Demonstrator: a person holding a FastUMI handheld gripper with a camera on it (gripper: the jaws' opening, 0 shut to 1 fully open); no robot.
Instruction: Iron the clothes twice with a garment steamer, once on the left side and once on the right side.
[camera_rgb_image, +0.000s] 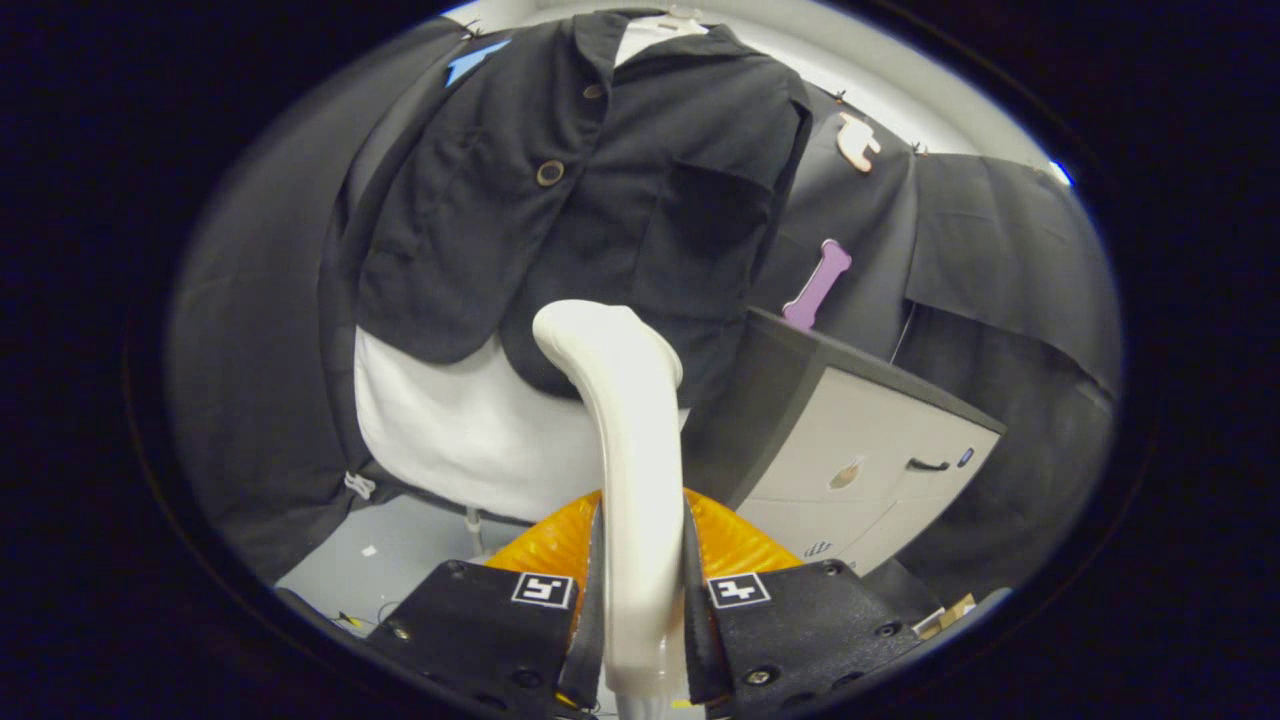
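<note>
A white garment steamer (625, 440) stands up between my fingers, its handle clamped by both of them, so my gripper (640, 580) is shut on it. The steamer's curved head reaches the lower hem of a black jacket (600, 190) that hangs ahead on a white form (470, 430). The head sits near the jacket's middle, just below its front opening; whether it touches the cloth I cannot tell. The jacket has brown buttons and a chest pocket on its right half.
A grey cabinet (870, 450) with a dark top and a drawer handle stands to the right of the jacket. An orange ribbed part (735, 535) sits just behind my fingers. Black cloth walls surround the booth; a pale floor (400, 560) lies below left.
</note>
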